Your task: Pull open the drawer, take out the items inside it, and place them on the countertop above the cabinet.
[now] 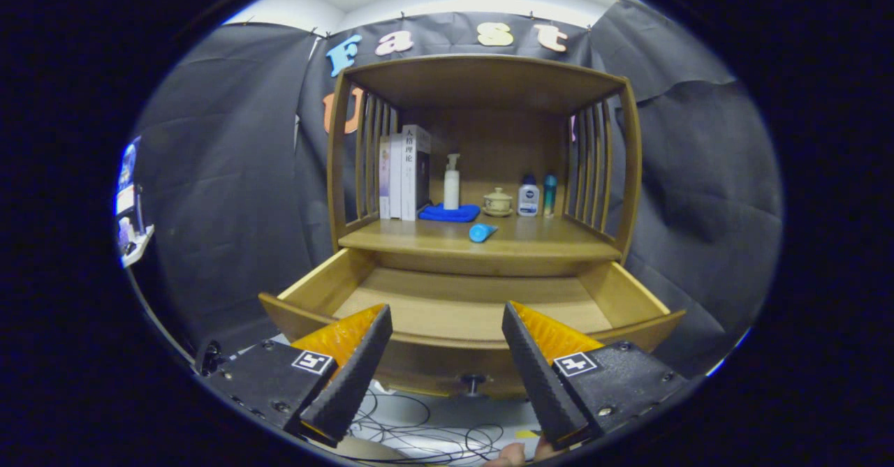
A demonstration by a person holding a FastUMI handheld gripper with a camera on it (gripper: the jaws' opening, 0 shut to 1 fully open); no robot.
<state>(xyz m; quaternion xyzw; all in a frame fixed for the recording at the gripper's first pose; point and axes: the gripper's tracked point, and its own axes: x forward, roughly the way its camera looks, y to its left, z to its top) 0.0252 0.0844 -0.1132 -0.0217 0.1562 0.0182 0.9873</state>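
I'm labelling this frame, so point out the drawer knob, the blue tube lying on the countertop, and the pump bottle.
drawer knob [473, 381], gripper view, on its round head, between the open gripper's [447, 341] fingers.
blue tube [482, 232], gripper view, mid-body.
pump bottle [452, 189], gripper view, on its white body.

I count three upright books [404, 174], three standing bottles [452, 182], one blue tube lying down [481, 232], one blue cloth [449, 213], one lidded ceramic cup [497, 201]
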